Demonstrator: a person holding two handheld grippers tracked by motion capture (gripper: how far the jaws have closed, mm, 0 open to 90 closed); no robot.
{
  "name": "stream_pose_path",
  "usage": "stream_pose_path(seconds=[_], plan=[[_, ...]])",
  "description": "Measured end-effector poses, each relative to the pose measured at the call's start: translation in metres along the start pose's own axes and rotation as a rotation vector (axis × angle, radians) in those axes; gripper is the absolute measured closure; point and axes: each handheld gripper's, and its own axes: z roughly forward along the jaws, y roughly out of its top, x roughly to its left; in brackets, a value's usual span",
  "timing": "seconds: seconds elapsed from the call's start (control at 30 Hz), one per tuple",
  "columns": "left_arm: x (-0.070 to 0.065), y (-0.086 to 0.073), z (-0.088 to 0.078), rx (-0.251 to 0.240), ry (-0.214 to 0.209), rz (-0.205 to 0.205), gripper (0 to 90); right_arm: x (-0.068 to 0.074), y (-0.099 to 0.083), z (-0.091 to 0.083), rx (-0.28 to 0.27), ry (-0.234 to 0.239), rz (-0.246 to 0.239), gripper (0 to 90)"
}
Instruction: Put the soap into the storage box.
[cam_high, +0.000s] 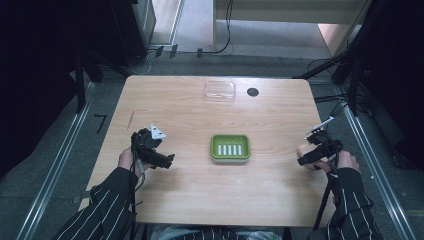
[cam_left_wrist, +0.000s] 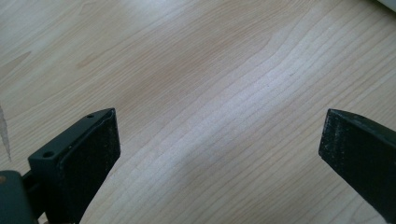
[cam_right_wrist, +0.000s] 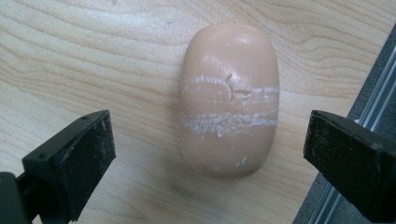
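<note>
A peach bar of soap (cam_right_wrist: 229, 93) with white scuff lines lies on the wooden table near its right edge. My right gripper (cam_right_wrist: 208, 135) hangs just above it, open, one jaw on each side of the bar without touching it. In the high view that gripper (cam_high: 303, 160) is at the table's right side, with the soap (cam_high: 302, 150) beside its tips. A green soap dish (cam_high: 230, 147) with white ribs sits at the table's middle. My left gripper (cam_high: 167, 161) is left of the dish, open over bare wood (cam_left_wrist: 219, 130) and holding nothing.
A clear plastic lid or box (cam_high: 220, 90) lies at the back of the table (cam_high: 190, 110), next to a round black hole (cam_high: 253, 92). A metal floor rail (cam_right_wrist: 373, 98) runs past the right edge. Cables lie on the floor behind.
</note>
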Motion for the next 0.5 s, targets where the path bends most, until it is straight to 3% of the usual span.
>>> stream_pose_path(seconds=[0.5], plan=[[0.000,0.000,0.000,0.003,0.002,0.000,0.0,-0.013,0.011,0.011,0.002,0.033,0.005,2.6]])
